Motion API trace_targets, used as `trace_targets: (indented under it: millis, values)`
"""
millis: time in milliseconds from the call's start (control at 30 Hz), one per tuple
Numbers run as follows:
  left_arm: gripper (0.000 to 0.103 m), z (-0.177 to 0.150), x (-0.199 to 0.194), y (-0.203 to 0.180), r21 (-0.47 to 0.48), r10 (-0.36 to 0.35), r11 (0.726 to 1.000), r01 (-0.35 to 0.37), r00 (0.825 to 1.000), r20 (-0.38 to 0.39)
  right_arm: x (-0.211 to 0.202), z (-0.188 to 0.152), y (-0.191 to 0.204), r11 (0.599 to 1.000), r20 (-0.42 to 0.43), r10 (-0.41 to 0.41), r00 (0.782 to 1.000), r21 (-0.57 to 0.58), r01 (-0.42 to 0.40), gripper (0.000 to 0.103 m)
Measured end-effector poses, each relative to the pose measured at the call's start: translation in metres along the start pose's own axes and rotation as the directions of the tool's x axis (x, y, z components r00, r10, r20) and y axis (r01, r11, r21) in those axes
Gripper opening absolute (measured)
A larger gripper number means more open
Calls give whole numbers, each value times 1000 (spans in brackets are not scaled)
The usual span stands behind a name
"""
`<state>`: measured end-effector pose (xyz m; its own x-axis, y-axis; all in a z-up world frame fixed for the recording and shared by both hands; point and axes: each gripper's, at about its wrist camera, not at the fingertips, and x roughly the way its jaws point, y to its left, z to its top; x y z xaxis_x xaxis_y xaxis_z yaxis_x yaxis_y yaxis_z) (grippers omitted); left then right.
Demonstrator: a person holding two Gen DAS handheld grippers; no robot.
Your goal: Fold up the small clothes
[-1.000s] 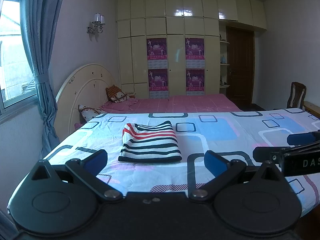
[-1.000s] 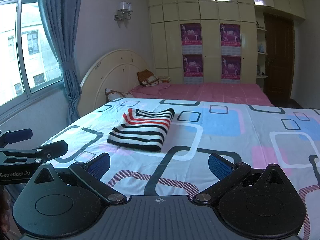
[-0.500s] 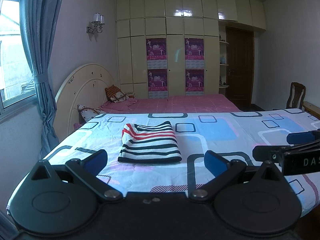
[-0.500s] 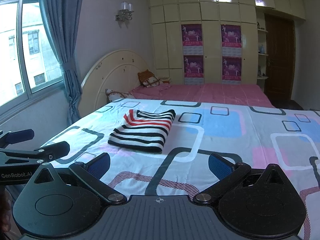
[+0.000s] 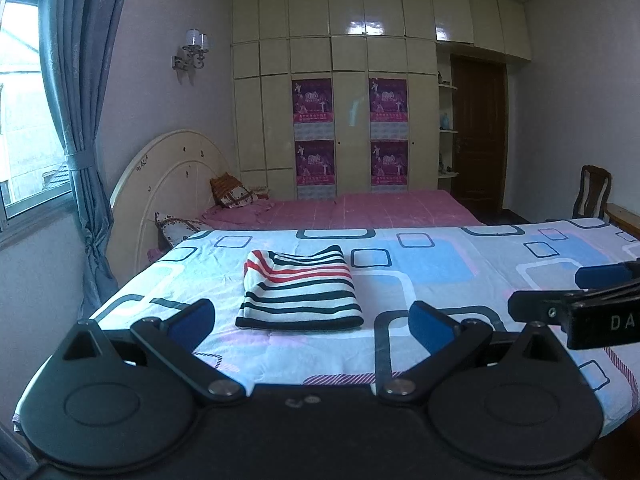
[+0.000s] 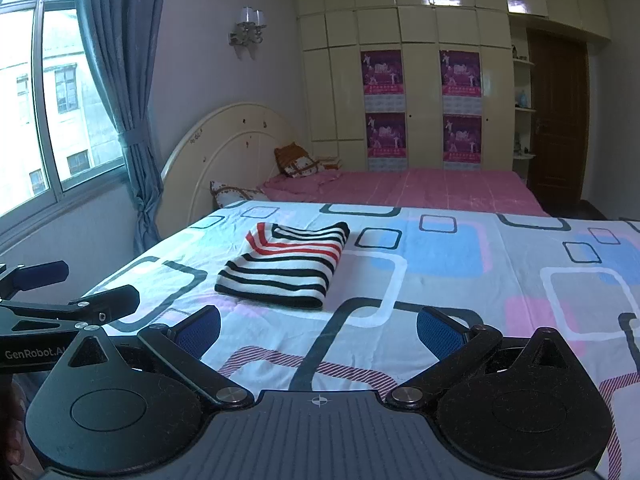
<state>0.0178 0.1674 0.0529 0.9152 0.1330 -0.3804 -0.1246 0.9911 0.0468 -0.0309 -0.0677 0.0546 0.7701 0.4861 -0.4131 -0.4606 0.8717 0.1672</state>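
A small garment with black, white and red stripes [image 5: 298,290] lies folded into a neat rectangle on the patterned bedspread [image 5: 440,264]. It also shows in the right wrist view [image 6: 286,264]. My left gripper [image 5: 310,322] is open and empty, held back from the garment near the bed's front edge. My right gripper [image 6: 318,330] is open and empty, held back to the right of the garment. Each gripper shows at the edge of the other's view, the right one [image 5: 580,300] and the left one [image 6: 60,292].
A pink bed [image 5: 360,208] with pillows [image 5: 232,194] and a round headboard [image 5: 168,192] stands behind. A wardrobe wall [image 5: 352,120], a dark door [image 5: 478,136] and a chair [image 5: 594,192] are at the back. A window with blue curtain [image 6: 124,100] is on the left.
Both grippers have stayed open and drifted back only slightly. The folded garment has not moved.
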Motion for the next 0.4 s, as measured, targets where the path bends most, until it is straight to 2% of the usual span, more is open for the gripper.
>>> trace_targets:
  millis: [400]
  values:
    - [103,-1,2,0,7,-8,1000,8,1000,5,-1,0,-2,1000,2,-2,1000,1,2,103]
